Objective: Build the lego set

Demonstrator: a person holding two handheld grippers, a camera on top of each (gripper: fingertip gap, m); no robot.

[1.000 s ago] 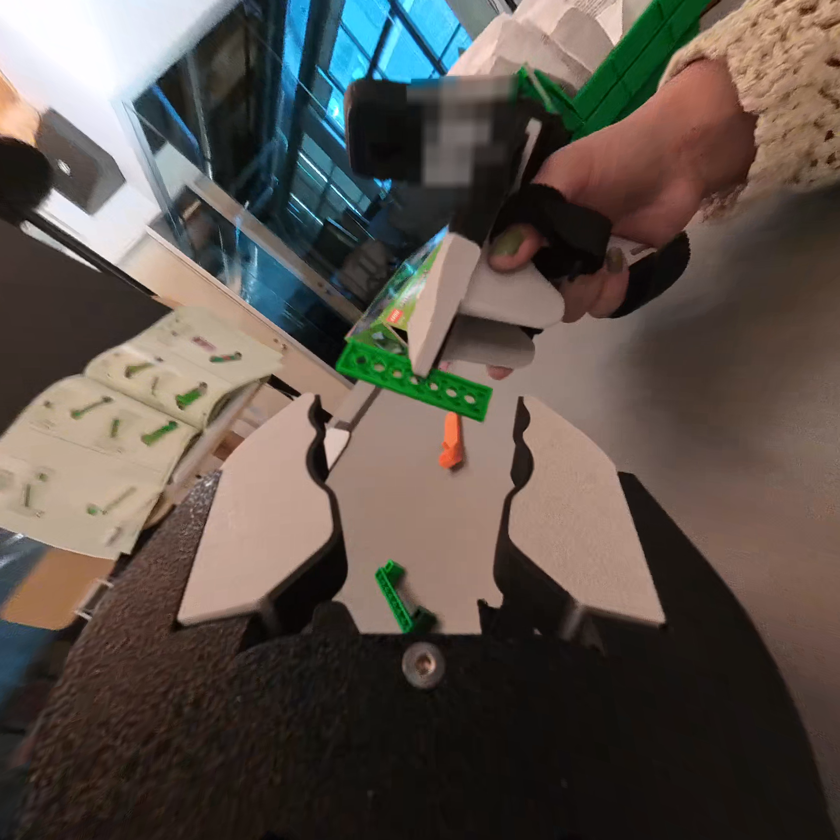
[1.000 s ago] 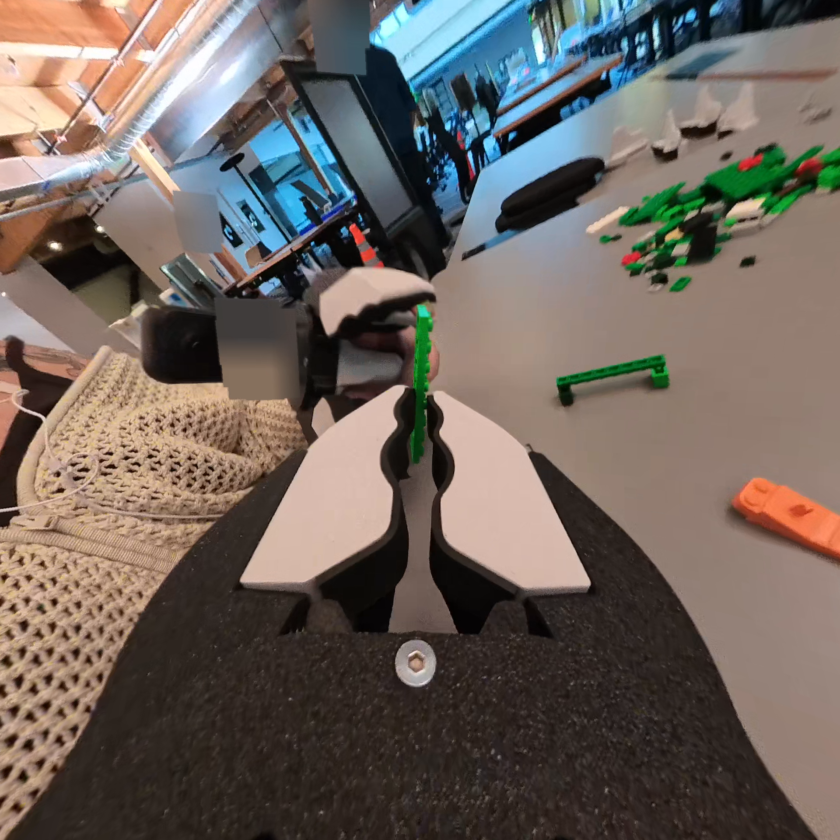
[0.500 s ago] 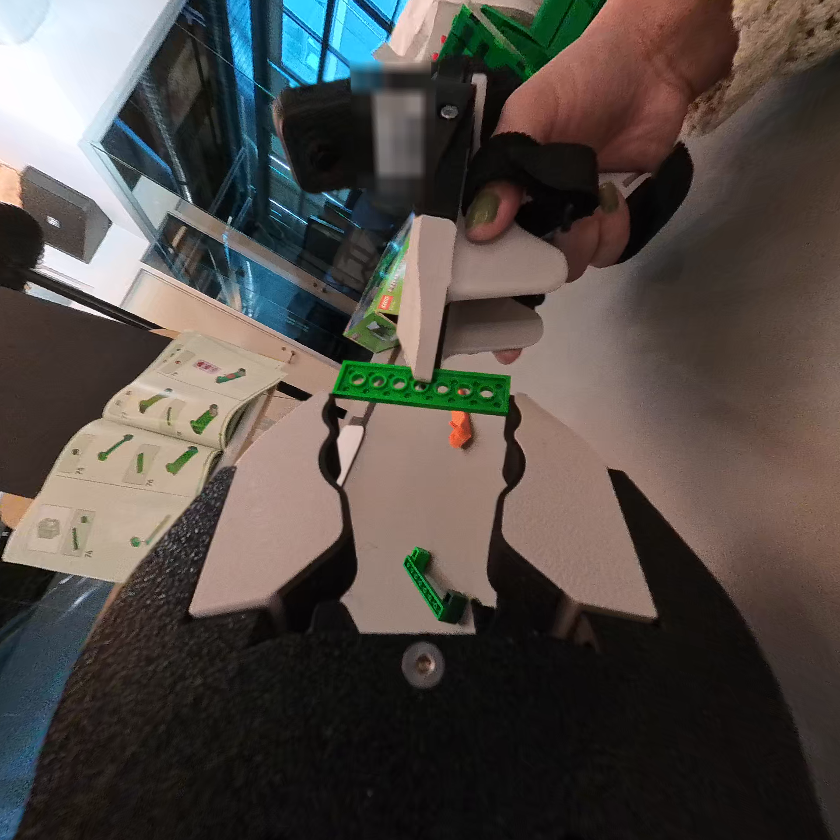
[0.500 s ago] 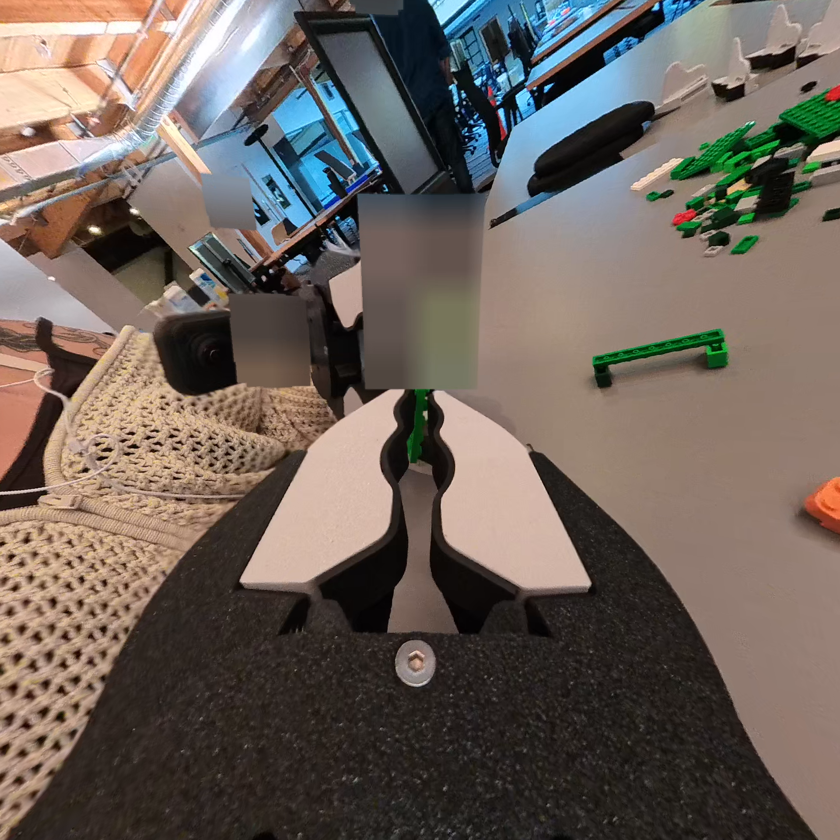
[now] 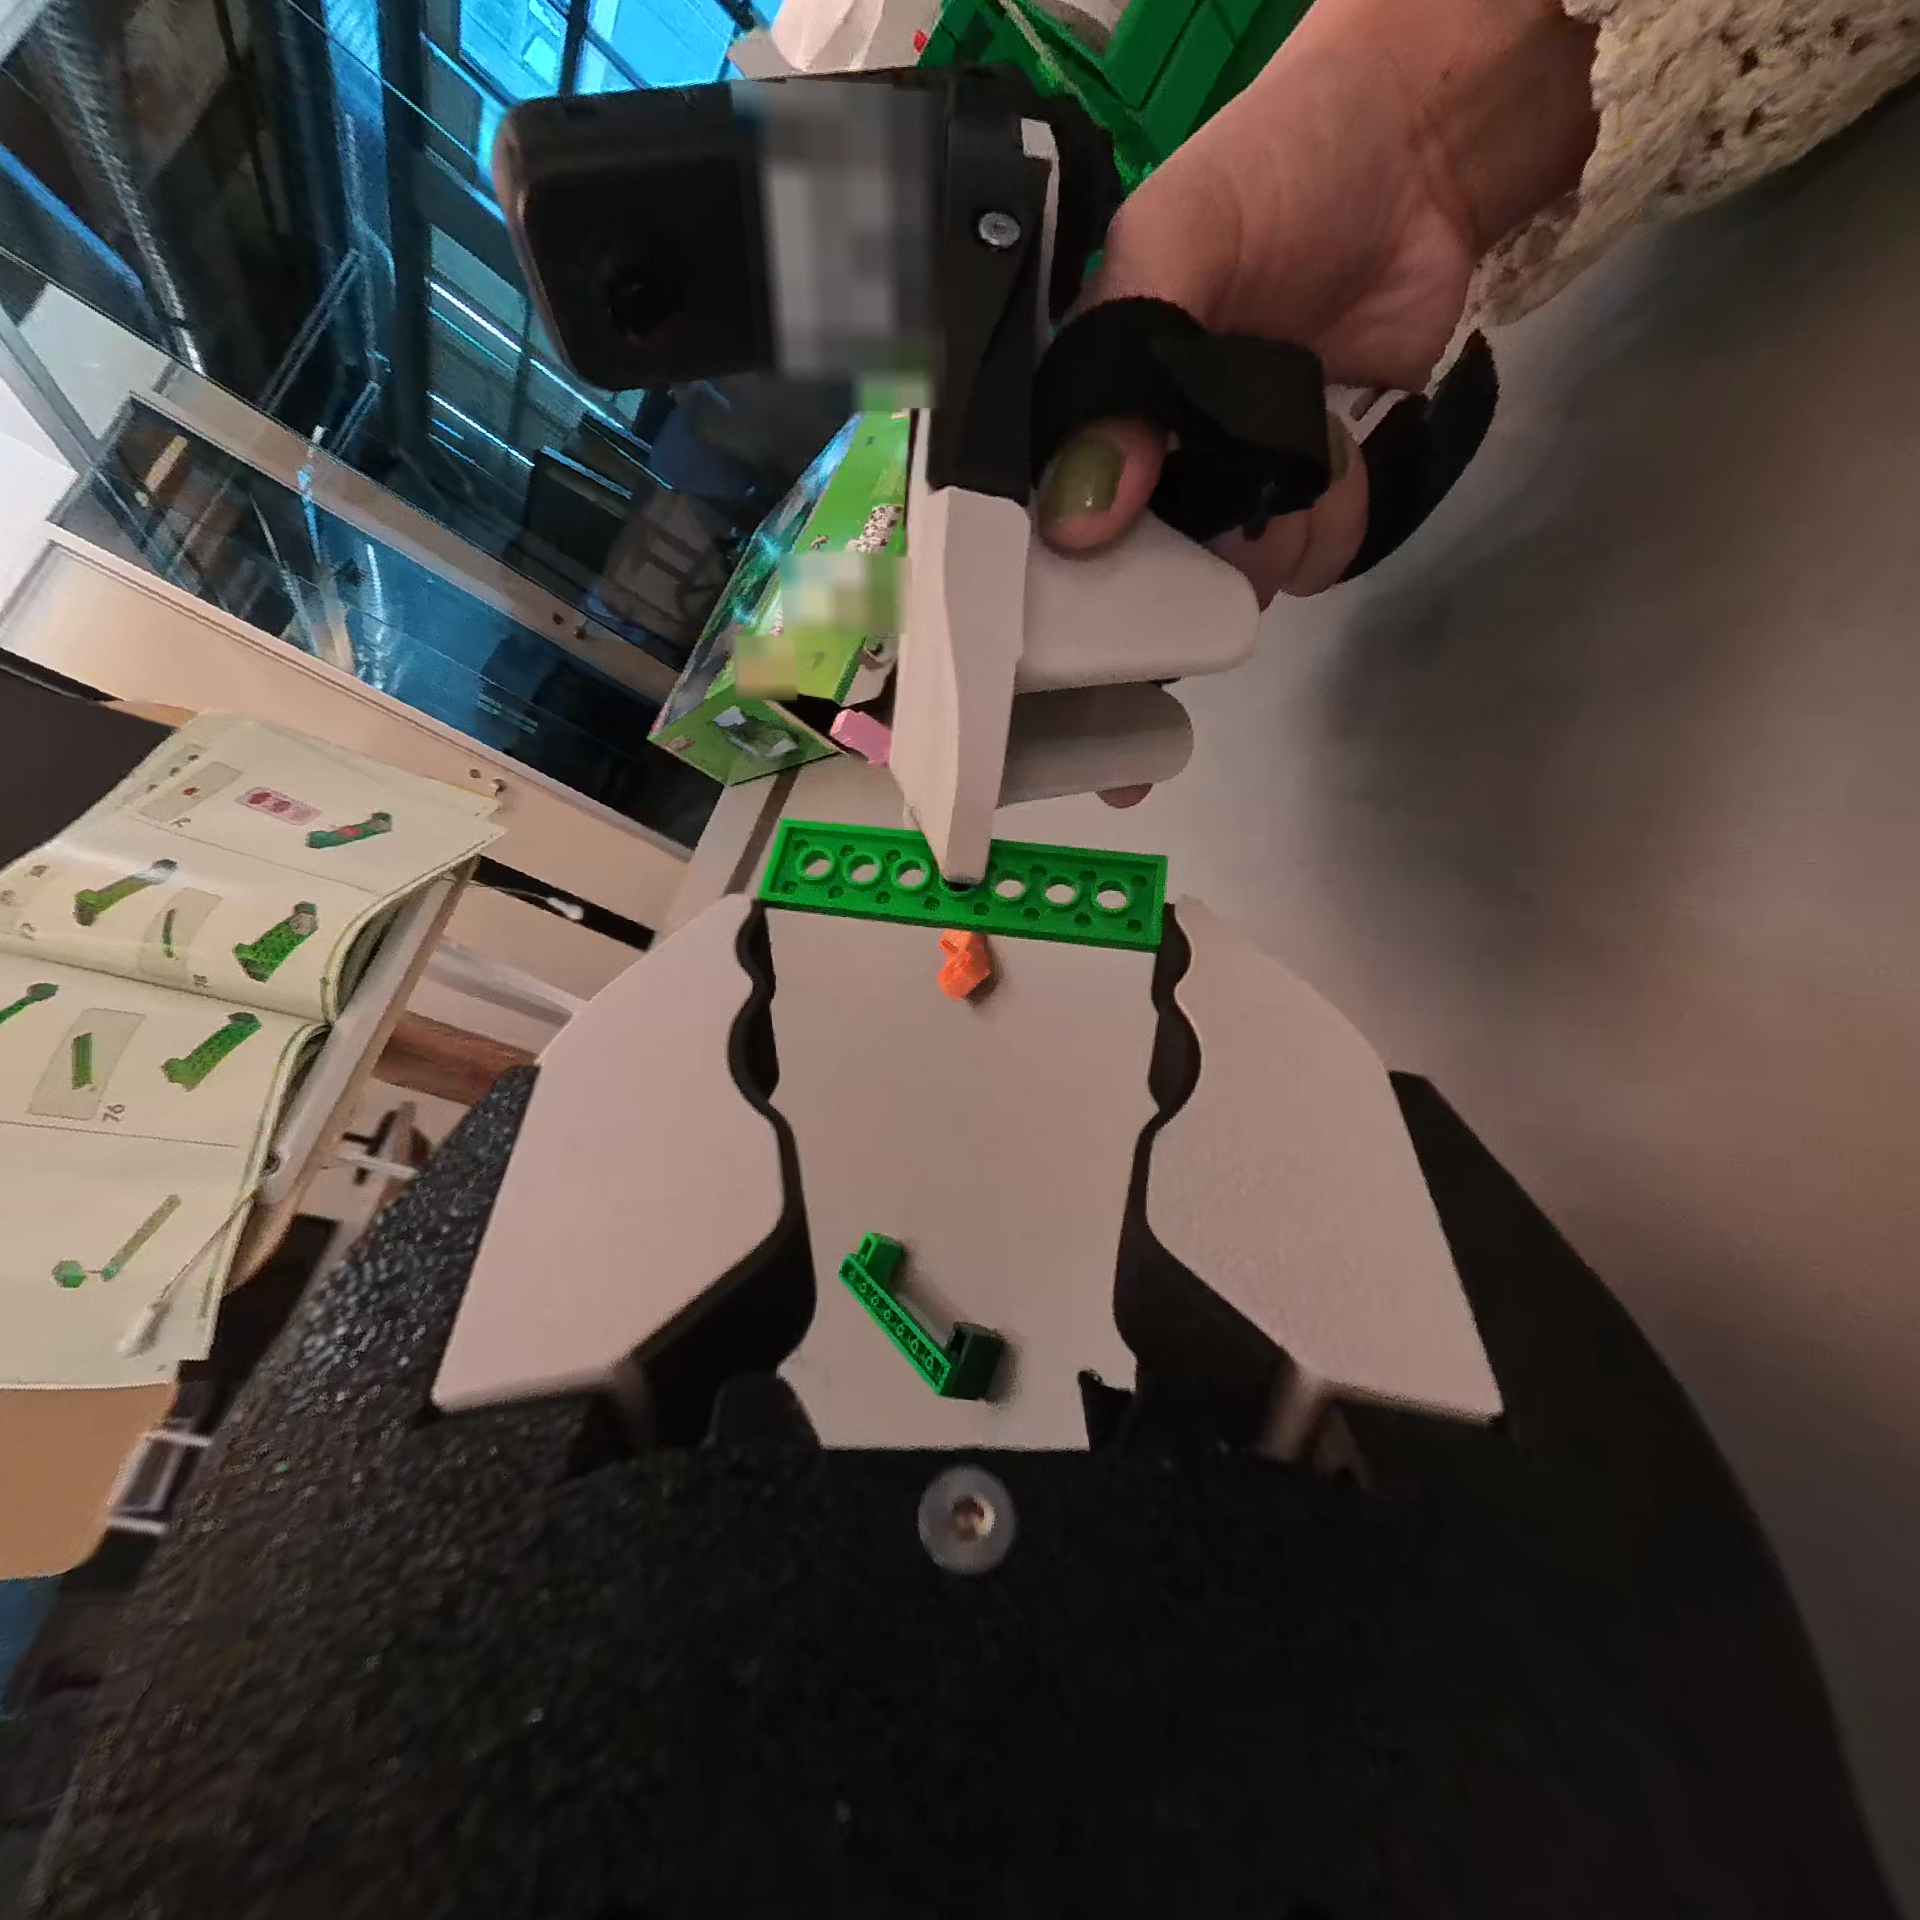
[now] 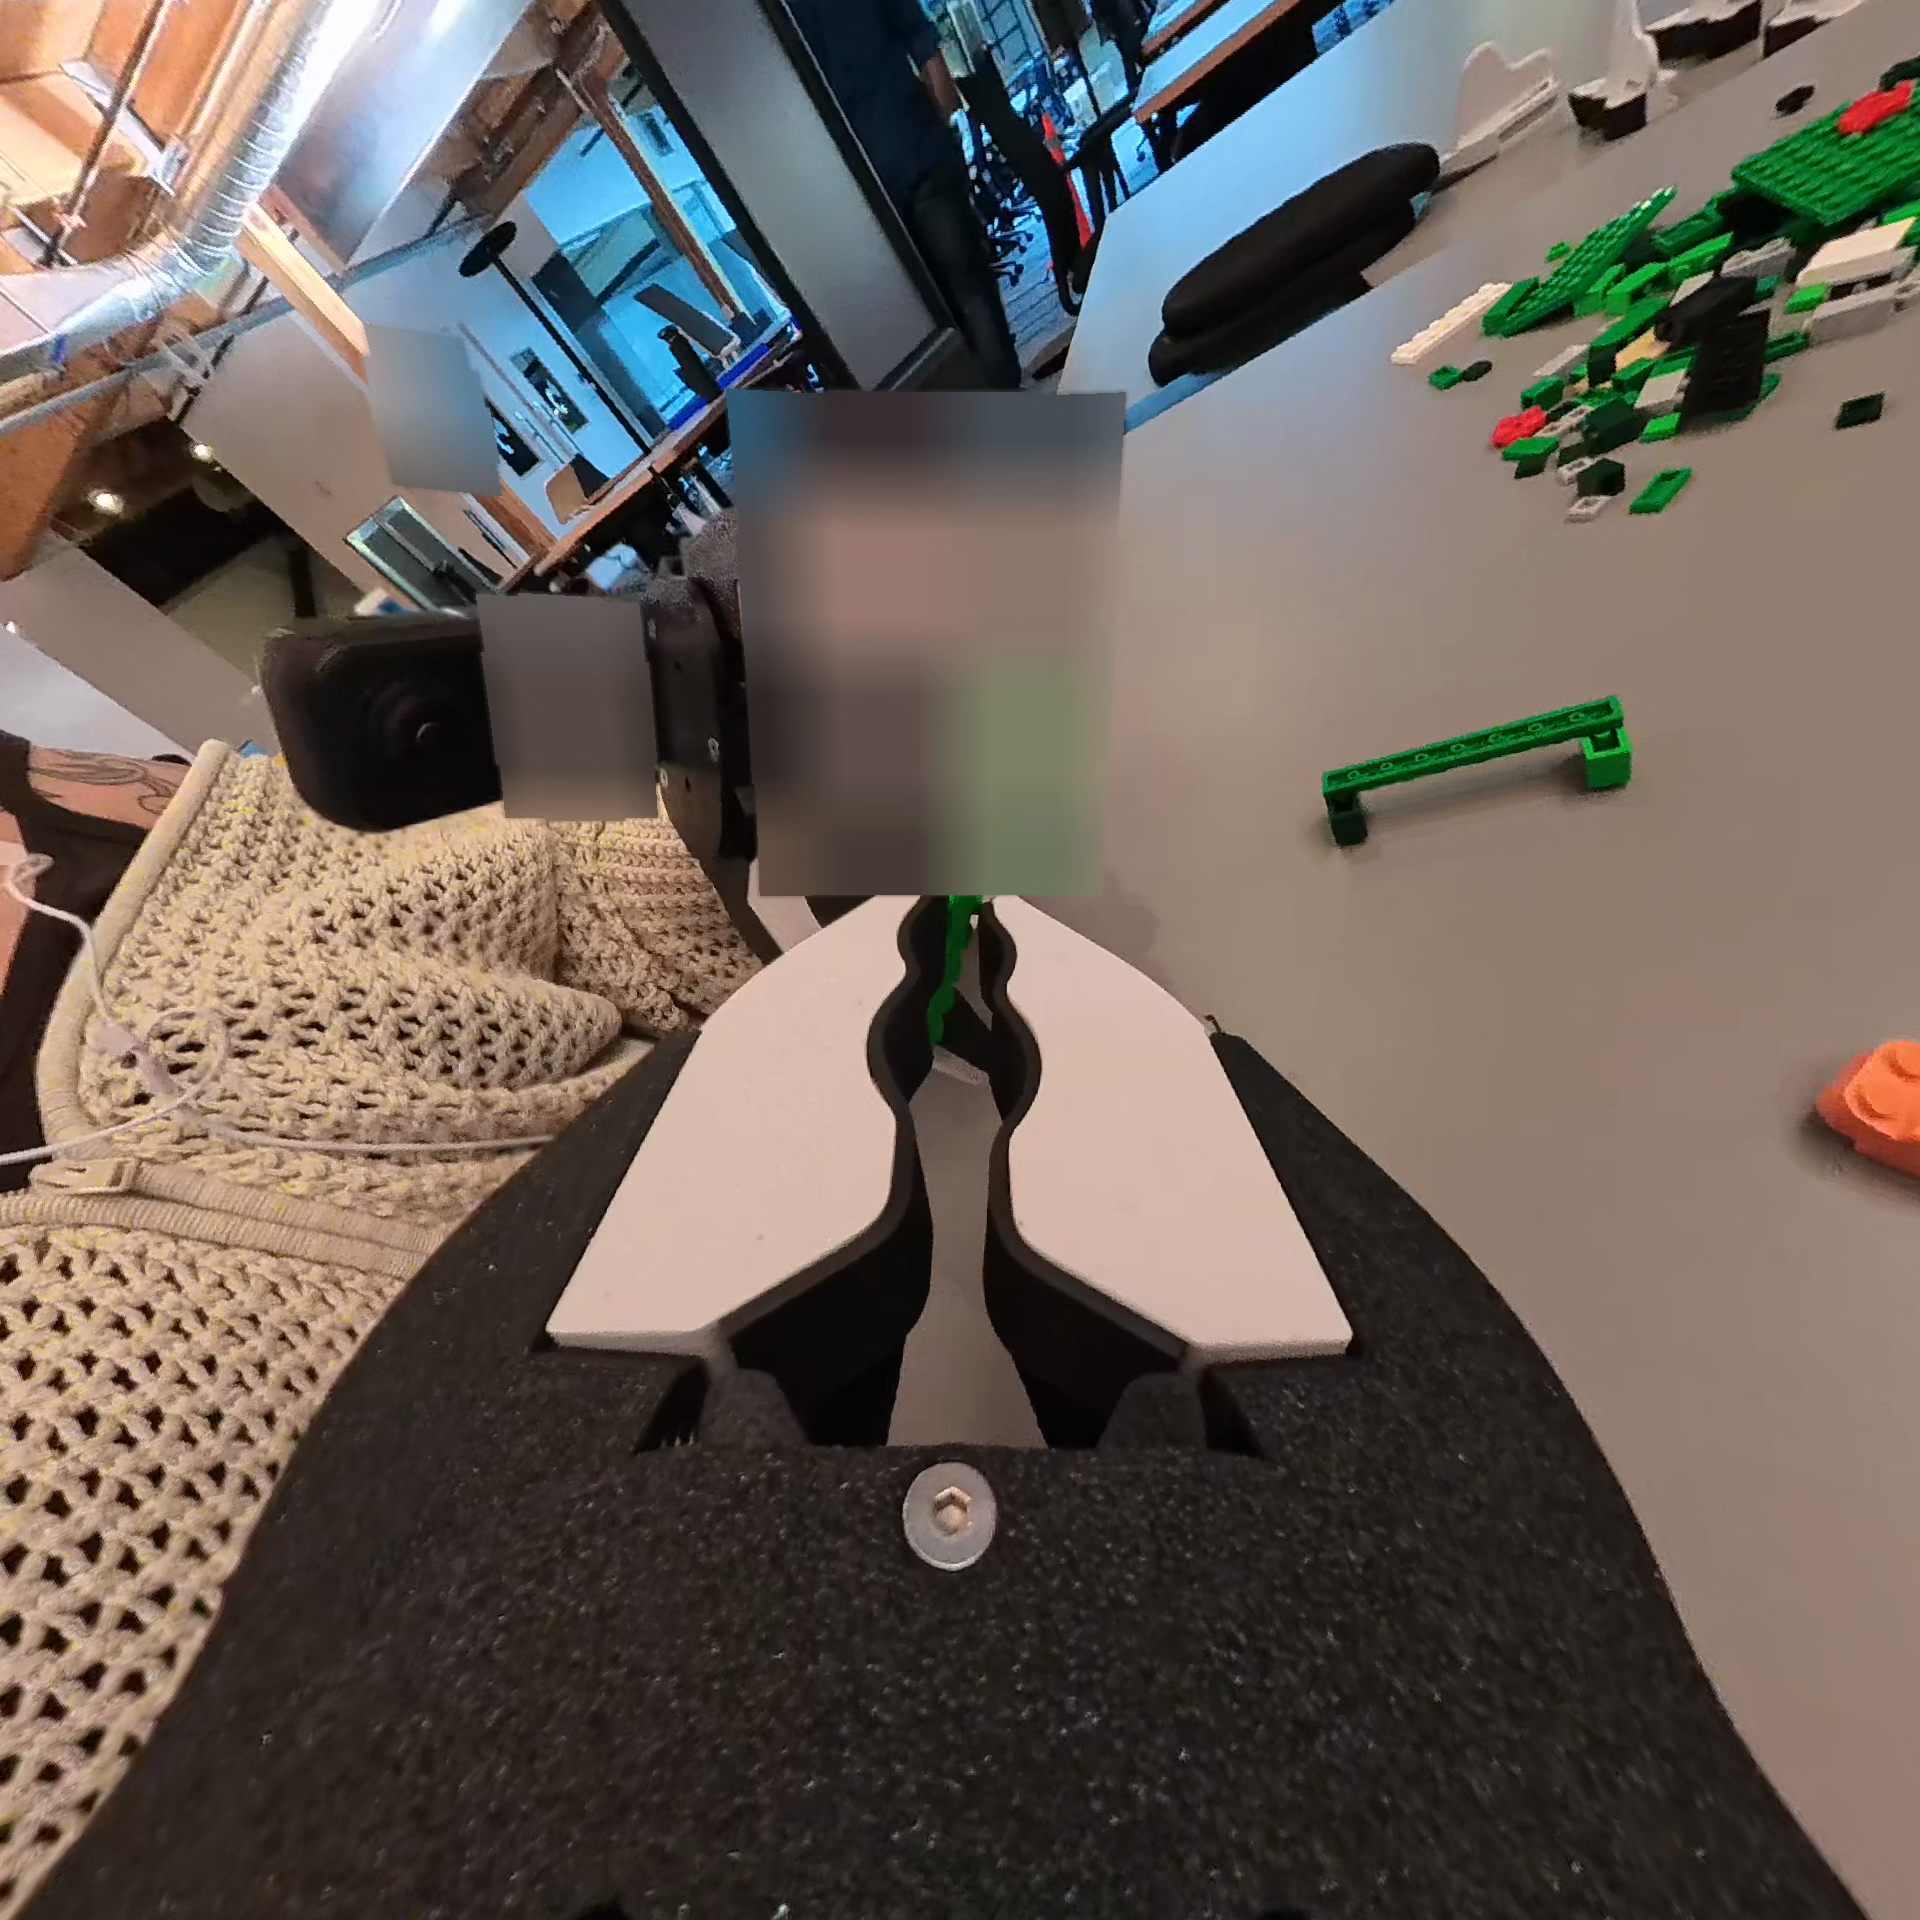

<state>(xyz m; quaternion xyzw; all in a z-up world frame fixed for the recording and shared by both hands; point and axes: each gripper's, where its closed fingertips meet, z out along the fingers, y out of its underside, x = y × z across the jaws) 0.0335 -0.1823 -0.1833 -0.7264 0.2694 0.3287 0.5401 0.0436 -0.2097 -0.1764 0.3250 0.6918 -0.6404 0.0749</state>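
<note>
A green plate with round holes (image 5: 1039,902) shows flat-on in the left wrist view and edge-on in the right wrist view (image 6: 948,971). My right gripper (image 6: 951,930) is shut on its middle; in the left wrist view it (image 5: 961,862) comes down from above, held by a hand. My left gripper (image 5: 961,920) is open, and the plate spans the gap between its two fingertips. I cannot tell whether they touch its ends. A mosaic patch hides the left gripper's fingers in the right wrist view.
A green arch-shaped piece (image 6: 1475,764) and an orange tool (image 6: 1870,1112) lie on the grey table (image 6: 1455,1039). A pile of loose bricks (image 6: 1662,343) lies at the far right. An open instruction booklet (image 5: 187,987) and a green box (image 5: 769,686) stand to the left. My two grippers' fingertips are within a few centimetres of each other.
The left gripper has closed in on the plate, which has turned level and now sits between its fingertips. The right gripper stays shut on the plate.
</note>
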